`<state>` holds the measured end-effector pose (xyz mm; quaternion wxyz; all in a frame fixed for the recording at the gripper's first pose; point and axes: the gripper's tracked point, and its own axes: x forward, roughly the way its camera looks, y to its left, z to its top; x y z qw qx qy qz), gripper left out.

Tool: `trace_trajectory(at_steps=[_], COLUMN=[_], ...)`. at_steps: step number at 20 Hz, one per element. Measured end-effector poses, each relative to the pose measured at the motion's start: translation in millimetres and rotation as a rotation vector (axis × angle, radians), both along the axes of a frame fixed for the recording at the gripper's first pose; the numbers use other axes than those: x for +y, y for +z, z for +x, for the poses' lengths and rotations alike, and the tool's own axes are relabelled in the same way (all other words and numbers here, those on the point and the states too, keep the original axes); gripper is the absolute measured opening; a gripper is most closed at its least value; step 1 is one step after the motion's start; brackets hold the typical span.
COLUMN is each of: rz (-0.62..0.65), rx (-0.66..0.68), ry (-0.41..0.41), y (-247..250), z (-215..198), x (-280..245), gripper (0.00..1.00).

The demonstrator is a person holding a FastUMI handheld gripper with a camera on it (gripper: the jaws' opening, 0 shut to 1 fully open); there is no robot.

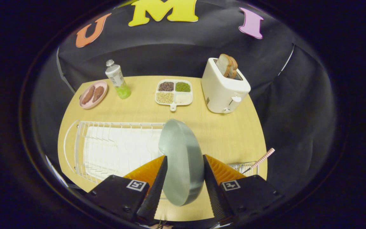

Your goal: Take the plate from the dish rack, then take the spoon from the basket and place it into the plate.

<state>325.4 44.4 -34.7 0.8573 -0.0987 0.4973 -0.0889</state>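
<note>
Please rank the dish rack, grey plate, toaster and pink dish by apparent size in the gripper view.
1. dish rack
2. grey plate, held between the gripper fingers, enlarged by nearness
3. toaster
4. pink dish

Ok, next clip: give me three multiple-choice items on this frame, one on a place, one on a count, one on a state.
1. Where is the grey plate?
A. Between the gripper fingers
B. Slotted in the dish rack
C. Beside the toaster

2. How many compartments does the white divided dish have?
A. Two
B. Four
C. Six

3. What state is the toaster in?
A. Empty
B. Lying on its side
C. Bread slices sticking out of the top

Answers: 1 A, both fingers press on the plate, held on edge over the table. 2 B, four sections with different grains. 3 C, brown-crusted slices rise from its slot.
</note>
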Motion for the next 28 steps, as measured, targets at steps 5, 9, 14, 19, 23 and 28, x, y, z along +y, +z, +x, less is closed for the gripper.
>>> trace_trajectory(at_steps=[5, 9, 14, 19, 23, 28], rz=[-0.120, -0.241, -0.344, -0.505, -0.479, -0.228], rx=[0.037, -0.005, -0.073, -0.186, -0.293, -0.397], ry=[0.001, -0.042, -0.057, -0.078, -0.112, -0.027], y=[3, 9, 10, 38, 58, 63], z=[-6, -8, -17, -28, -40, -82], x=[6, -2, 14, 21, 24, 33], gripper=[0.46, 0.29, 0.24, 0.24, 0.24, 0.23])
